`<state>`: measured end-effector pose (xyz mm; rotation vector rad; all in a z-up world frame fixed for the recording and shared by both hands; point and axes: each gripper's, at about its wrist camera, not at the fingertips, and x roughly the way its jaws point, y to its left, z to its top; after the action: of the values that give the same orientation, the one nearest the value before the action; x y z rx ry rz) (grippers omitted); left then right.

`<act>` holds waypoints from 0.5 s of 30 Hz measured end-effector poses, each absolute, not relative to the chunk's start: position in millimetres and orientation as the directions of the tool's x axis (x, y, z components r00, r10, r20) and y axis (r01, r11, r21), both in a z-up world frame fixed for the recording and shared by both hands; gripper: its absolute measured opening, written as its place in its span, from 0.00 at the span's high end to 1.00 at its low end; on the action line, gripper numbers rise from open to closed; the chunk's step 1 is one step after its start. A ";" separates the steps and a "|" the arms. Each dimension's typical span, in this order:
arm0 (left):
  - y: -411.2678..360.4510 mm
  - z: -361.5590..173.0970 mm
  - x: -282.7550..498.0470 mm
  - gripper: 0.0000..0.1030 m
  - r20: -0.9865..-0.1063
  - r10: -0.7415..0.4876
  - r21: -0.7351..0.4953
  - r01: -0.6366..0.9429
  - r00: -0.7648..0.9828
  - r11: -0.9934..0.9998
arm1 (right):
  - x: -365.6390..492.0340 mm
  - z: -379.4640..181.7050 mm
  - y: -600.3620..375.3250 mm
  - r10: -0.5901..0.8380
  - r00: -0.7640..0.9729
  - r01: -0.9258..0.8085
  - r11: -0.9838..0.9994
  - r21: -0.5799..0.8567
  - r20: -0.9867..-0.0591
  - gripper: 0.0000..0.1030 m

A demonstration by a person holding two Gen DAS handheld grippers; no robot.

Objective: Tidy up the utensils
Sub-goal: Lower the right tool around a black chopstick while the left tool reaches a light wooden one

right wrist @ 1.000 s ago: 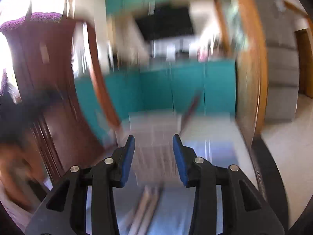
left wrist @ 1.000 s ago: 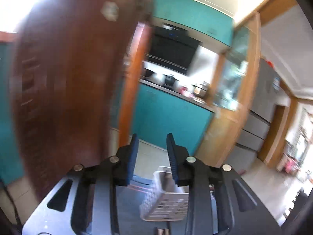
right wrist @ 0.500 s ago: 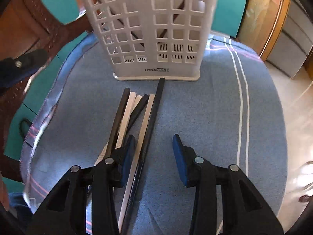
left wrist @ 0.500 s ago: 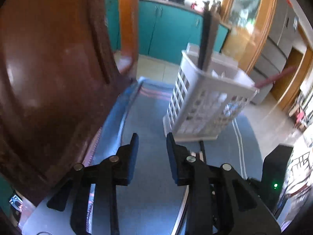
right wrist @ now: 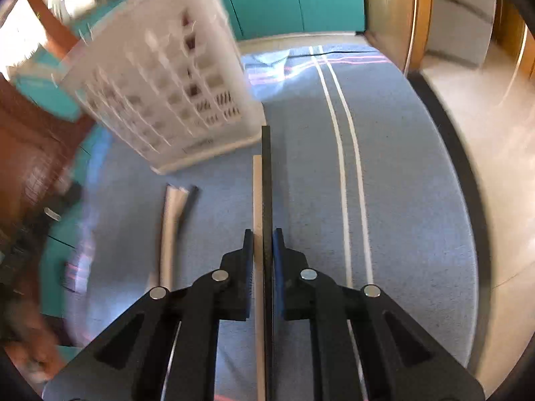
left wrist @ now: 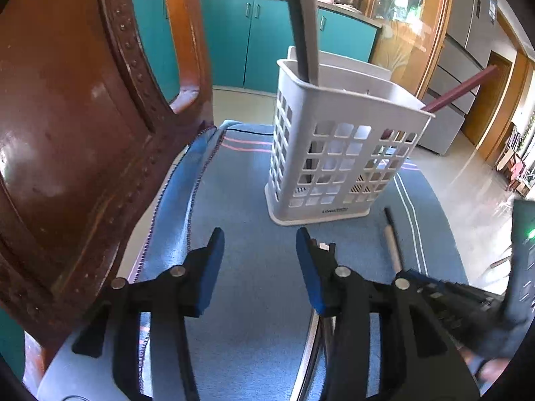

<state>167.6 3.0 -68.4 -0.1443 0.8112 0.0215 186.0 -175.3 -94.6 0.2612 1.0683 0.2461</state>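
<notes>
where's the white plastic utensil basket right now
The white slotted plastic utensil basket stands upright on the blue cloth, ahead of the open left gripper; in the right wrist view it sits upper left, beyond the loose chopsticks.

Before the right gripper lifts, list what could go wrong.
1. The right gripper has just closed on the black chopstick, with the pale chopstick also between its jaws; both may rise, or one may slip.
2. The chopstick's far tip sits near the white basket and could catch it.
</notes>
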 end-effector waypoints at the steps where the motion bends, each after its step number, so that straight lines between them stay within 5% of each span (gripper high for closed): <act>1: 0.2 -69.0 167.3 0.55 -0.724 -0.037 -0.116 -0.069 0.688 0.991 | 183.5 -90.5 -181.5 0.385 0.466 -0.084 0.915 0.394 -0.797 0.88; 6: -11.1 -73.2 169.3 0.48 -0.730 -0.032 -0.089 -0.049 0.683 0.995 | 190.7 -76.9 -183.8 0.401 0.482 -0.080 0.905 0.417 -0.779 0.82; 15: -29.3 -80.0 166.0 0.44 -0.737 -0.025 -0.045 -0.012 0.676 0.999 | 195.6 -86.1 -168.0 0.235 0.462 -0.097 0.972 0.214 -0.855 0.81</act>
<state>166.0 -29.3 -80.0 -0.0475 0.8289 -0.0076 195.6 -168.0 -86.1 0.1422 1.0718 0.2051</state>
